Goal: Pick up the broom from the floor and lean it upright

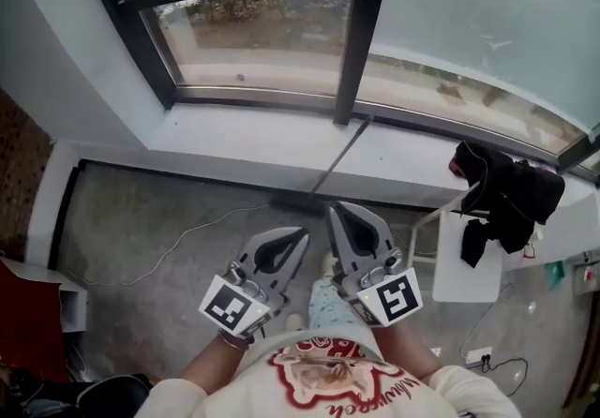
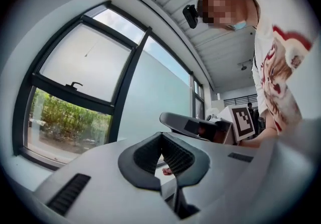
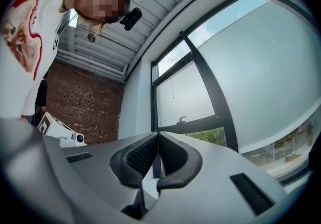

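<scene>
The broom (image 1: 341,156) leans upright, its thin dark handle slanting up to the window frame and its dark head (image 1: 292,205) on the floor by the sill wall. Neither gripper touches it. My left gripper (image 1: 301,233) hovers near my body, below the broom head, shut with nothing between its pads (image 2: 173,155). Just right of it, my right gripper (image 1: 333,211) is shut and empty as well, and its tips (image 3: 158,135) meet in the right gripper view. The right gripper (image 2: 193,126) also shows in the left gripper view. The broom appears in neither gripper view.
A white sill (image 1: 234,140) runs under a dark-framed window (image 1: 361,22). A white cable (image 1: 178,243) trails across the grey floor. Black clothing (image 1: 506,191) hangs over a white stand (image 1: 466,261) at the right, with a power strip (image 1: 478,355) below. Something red (image 1: 28,318) sits at the left.
</scene>
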Motion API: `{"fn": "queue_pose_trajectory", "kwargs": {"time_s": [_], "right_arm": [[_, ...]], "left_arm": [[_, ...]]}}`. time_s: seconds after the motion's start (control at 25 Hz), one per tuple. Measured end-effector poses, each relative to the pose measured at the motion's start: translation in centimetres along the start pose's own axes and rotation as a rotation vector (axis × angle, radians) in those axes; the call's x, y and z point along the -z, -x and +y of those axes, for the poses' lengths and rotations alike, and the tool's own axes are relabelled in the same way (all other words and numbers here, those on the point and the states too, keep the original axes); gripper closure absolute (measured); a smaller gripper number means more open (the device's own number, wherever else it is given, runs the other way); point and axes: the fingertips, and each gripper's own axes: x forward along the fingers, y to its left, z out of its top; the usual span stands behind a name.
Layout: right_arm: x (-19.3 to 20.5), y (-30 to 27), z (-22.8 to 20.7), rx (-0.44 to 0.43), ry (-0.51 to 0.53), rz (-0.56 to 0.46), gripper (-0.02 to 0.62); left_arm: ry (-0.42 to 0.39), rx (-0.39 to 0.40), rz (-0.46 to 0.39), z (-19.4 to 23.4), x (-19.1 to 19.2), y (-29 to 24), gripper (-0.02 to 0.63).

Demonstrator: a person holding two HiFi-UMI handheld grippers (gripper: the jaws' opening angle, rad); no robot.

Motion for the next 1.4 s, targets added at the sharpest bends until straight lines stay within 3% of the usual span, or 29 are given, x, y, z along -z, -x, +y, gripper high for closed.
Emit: {"fn": "queue_pose_trajectory", "kwargs": {"time_s": [0.16, 0.28, 0.48, 0.68, 0.8, 0.96, 1.2, 1.4], "right_arm": [[-4.1, 3.5, 4.0, 0.019, 0.005, -0.04, 0.571], [-5.5, 6.8, 4.7, 0.041, 0.041, -0.03, 0.571], [-7.0, 12.2, 4.5, 0.066, 0.035, -0.015, 0.571], [-9.5, 19.8, 5.5, 0.06, 0.009, 0.009, 0.571], [-11.6, 25.2, 4.7, 0.045, -0.003, 0.026, 0.571], [-11.7, 30.9, 3.2, -0.061, -0.045, 0.044, 0.571], [-9.9, 32.8, 4.7, -0.124, -0.102, 0.069, 0.571], [-11.1, 34.6, 7.5, -0.149, -0.063, 0.054, 0.571]], "left_arm": [[-0.002, 0.109, -0.007, -5.0, -0.7, 1.3, 0.589], [-0.002, 0.188, -0.034, -9.0, -0.8, 1.4, 0.589], [0.007, 0.224, -0.063, -13.8, -1.7, 1.1, 0.589], [0.009, 0.224, -0.077, -21.9, -1.0, 0.2, 0.589], [0.073, 0.183, -0.128, -26.9, -1.3, -1.3, 0.589], [0.186, 0.03, -0.168, -30.4, -0.3, -1.3, 0.589], [0.074, -0.141, -0.073, -33.0, 1.7, 4.2, 0.589], [0.048, -0.155, -0.051, -34.9, 2.1, 6.5, 0.589]]}}
